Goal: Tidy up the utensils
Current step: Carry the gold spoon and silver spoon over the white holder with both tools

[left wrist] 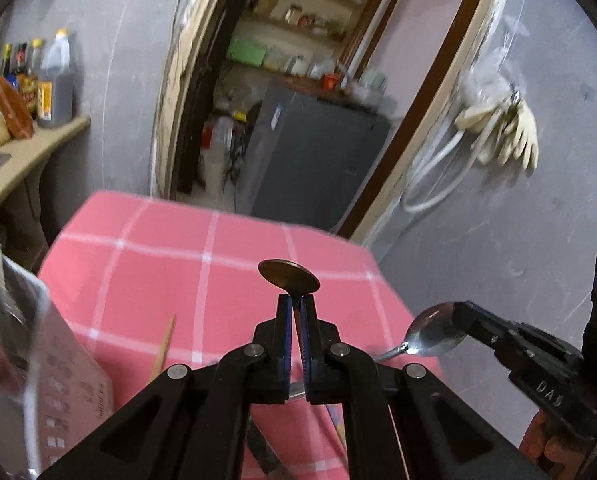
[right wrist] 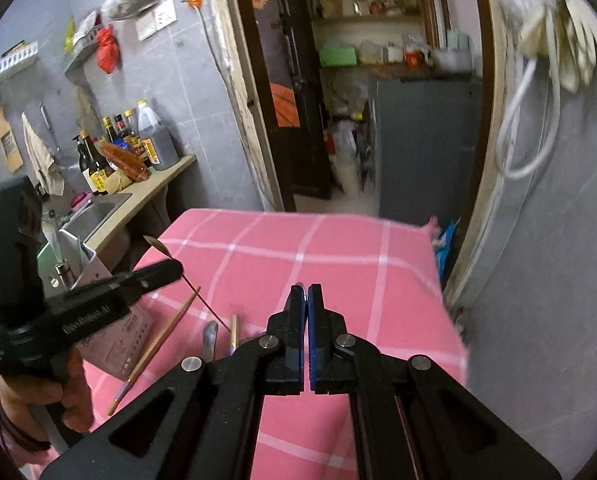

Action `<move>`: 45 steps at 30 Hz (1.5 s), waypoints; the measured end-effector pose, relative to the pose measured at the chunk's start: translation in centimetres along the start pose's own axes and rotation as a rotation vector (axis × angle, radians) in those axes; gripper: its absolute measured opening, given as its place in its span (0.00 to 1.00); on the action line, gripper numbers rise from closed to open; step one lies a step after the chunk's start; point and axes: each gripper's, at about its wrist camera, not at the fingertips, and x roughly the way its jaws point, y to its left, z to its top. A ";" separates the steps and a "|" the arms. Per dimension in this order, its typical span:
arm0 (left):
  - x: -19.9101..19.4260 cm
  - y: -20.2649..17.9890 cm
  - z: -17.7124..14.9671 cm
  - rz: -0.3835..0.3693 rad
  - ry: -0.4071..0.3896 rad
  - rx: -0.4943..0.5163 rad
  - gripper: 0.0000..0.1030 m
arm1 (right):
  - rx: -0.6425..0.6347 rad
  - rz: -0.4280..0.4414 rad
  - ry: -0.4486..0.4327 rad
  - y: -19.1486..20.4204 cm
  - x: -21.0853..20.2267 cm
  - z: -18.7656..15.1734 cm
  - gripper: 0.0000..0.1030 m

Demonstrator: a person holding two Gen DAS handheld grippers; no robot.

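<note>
I read "DAS" on my right gripper (left wrist: 464,314), clamped on a silver spoon (left wrist: 432,330); my left gripper (left wrist: 297,300) pinches a bronze spoon (left wrist: 288,276) above the tabletop (left wrist: 158,256).

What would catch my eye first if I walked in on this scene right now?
Probably the two black grippers, each with its jaws shut on a spoon above the pink checked tablecloth: the left gripper holds a bronze spoon, the right gripper a silver spoon. Next, the chopstick lying on the cloth near the white utensil holder at its left edge.
</note>
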 end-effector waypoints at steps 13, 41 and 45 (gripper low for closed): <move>-7.2 -0.7 3.8 -0.019 -0.122 0.052 0.04 | -0.124 -0.077 -0.158 3.5 -5.6 5.0 0.02; -21.3 6.5 7.0 0.082 -0.189 0.108 0.04 | -0.341 0.092 -0.280 20.5 -11.2 8.5 0.02; -21.4 7.7 6.1 0.082 -0.171 0.100 0.04 | -0.362 0.096 -0.238 21.5 -10.6 7.5 0.02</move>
